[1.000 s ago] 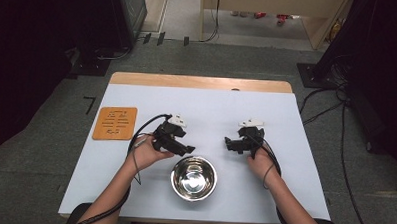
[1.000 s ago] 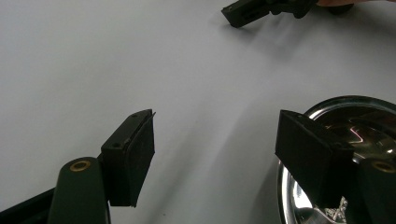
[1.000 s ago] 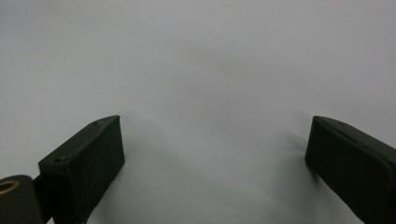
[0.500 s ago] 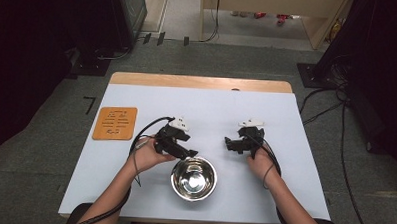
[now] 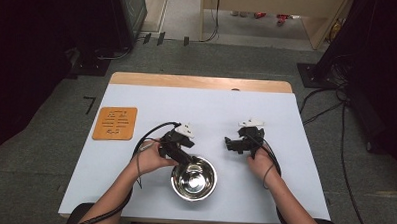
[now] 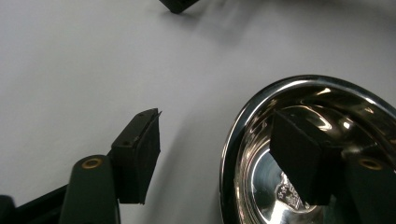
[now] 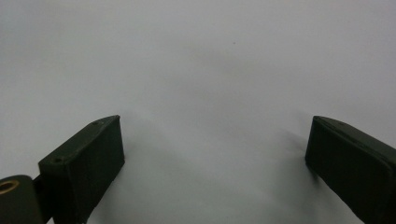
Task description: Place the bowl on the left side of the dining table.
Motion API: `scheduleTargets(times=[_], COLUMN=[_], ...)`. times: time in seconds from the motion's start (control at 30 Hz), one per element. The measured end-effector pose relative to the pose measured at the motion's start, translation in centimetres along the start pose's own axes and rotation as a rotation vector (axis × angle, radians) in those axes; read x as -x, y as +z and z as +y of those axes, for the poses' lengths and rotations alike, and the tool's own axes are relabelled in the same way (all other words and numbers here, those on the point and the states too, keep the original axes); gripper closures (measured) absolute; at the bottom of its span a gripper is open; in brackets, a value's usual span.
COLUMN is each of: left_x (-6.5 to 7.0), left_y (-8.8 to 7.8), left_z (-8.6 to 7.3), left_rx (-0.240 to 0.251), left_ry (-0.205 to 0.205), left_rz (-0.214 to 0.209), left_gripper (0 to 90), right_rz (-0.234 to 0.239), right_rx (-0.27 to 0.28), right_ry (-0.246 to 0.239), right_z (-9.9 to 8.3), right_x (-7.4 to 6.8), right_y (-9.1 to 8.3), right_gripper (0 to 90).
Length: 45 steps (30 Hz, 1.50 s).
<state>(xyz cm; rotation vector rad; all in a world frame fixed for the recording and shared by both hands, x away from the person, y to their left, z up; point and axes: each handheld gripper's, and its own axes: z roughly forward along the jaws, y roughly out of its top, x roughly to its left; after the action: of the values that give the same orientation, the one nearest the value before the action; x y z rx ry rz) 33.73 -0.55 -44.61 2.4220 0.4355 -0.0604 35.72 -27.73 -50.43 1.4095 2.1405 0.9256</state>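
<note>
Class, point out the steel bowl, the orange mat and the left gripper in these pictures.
steel bowl [image 5: 193,179], high view, on its shiny inner bottom.
orange mat [image 5: 115,123], high view, at its middle.
left gripper [image 6: 215,158], left gripper view, midway between its fingers, at the bowl's rim.

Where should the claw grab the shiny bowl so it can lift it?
Probably by the rim. The bowl sits upright and is too wide to span, so pinch its thin wall. The left claw, open, already straddles the near-left rim: one jaw outside over the table, one over the inside. Coming down from above and shutting there looks best.
</note>
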Motion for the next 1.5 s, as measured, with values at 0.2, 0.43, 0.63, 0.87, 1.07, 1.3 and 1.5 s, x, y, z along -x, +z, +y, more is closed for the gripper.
scheduleTargets(times=[0.2,0.43,0.63,0.87,1.07,1.3,1.5], left_x=[0.2,-0.2,-0.2,0.0,0.3,0.3,0.3], left_y=[0.5,0.8,1.4,2.0,2.4,2.7,2.7], left_z=[0.0,-0.2,-0.5,-0.6,-0.6,-0.8,-0.8], left_rx=[-0.008,-0.007,-0.047,-0.09,-0.112,-0.123,-0.127], left_ry=[0.0,-0.01,-0.011,-0.003,0.018,0.018,0.024], left_rz=[-0.034,-0.074,-0.083,-0.101,-0.12,-0.133,-0.135], left_gripper=[36.5,37.1,41.3,47.0,51.9,57.8,65.1], right_rz=[0.0,0.0,-0.001,-0.001,-0.001,-0.001,0.0], right_rx=[0.0,-0.001,0.0,0.0,0.0,0.0,0.0], right_ry=[0.0,-0.002,0.0,0.001,0.001,0.001,0.0], right_z=[0.0,0.0,0.0,0.0,0.0,0.0,0.0], right_x=[0.0,0.0,0.0,0.0,0.0,0.0,0.0], right_y=[0.0,0.0,0.0,0.0,0.0,0.0,0.0], right_gripper=[4.2,4.1,4.2,4.1,4.2,4.1,4.1])
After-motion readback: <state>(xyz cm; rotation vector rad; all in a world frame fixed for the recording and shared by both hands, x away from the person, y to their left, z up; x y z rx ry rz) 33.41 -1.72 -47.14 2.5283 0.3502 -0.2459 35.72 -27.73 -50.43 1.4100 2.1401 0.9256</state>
